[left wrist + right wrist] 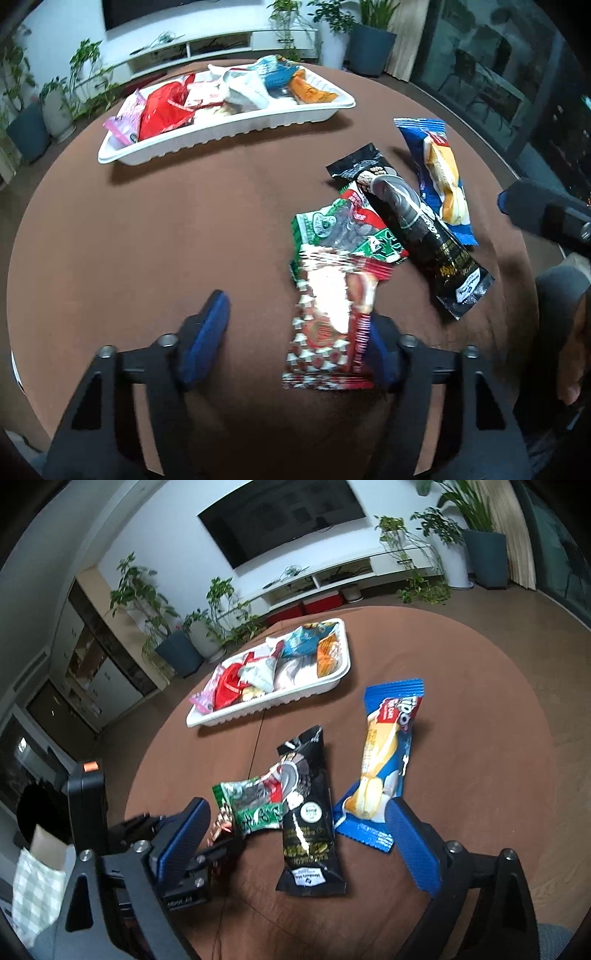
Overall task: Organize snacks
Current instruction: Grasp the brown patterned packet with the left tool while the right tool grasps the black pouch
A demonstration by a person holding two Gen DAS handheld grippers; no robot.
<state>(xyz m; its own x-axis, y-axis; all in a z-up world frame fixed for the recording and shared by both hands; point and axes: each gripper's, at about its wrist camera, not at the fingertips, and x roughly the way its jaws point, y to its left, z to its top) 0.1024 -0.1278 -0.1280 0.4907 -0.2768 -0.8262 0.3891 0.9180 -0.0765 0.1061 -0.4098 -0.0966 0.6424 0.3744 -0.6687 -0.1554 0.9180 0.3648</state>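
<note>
Big bare brown table (147, 240) on left side: lots of room to pass. White tray (229, 136) at far edge, piled with snacks. Four packets bunched near right: red-white packet (332, 325) on green packet (332, 229), black packet (417, 229) crossing it, blue packet (439, 177) just beside. Clear brown strip between tray and packets.

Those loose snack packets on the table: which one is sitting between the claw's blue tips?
The red-and-white packet, between the left claw tips. The green, black and blue packets lie farther away.
</note>
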